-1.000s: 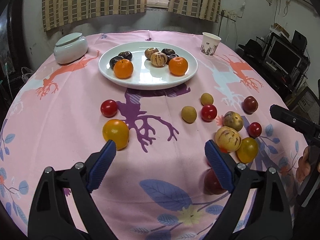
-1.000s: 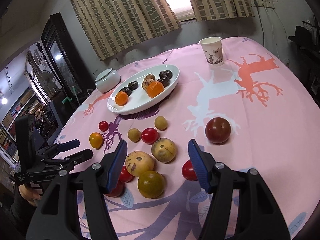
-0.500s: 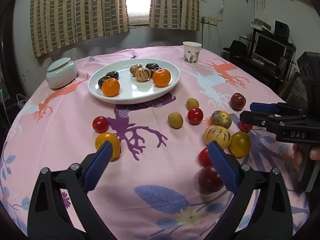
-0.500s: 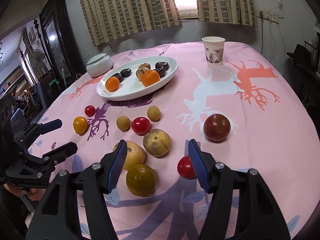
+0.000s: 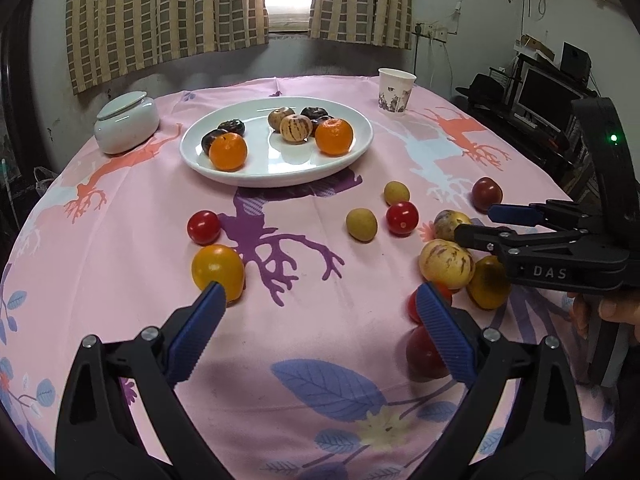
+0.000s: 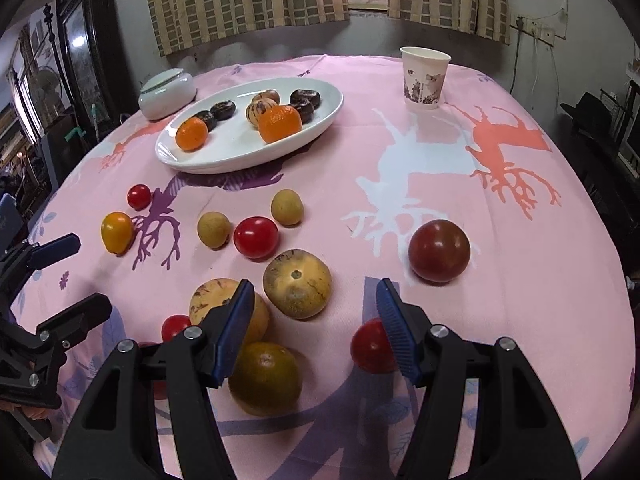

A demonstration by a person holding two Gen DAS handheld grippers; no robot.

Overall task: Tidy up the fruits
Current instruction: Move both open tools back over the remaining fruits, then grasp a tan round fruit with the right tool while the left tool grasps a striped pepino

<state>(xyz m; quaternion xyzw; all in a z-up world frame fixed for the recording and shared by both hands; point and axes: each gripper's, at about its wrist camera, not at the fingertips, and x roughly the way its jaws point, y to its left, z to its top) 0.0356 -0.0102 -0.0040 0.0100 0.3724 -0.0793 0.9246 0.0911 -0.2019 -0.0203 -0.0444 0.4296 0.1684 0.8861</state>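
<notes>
Monitor (image 5: 538,92) only beyond left tool (image 5: 320,320)

Scattered fruits (image 6: 297,282) crowd the cloth before the plate (image 6: 324,118).

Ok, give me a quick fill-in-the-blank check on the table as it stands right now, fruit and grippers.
1. The number of oranges lying on the white plate is ____.
2. The paper cup stands upright on the ____ tablecloth.
3. Both the left gripper and the right gripper have their jaws ____, with nothing held.
4. The lidded white jar sits beside the plate, on its ____ side in the left wrist view.

Missing words: two; pink; open; left
</notes>
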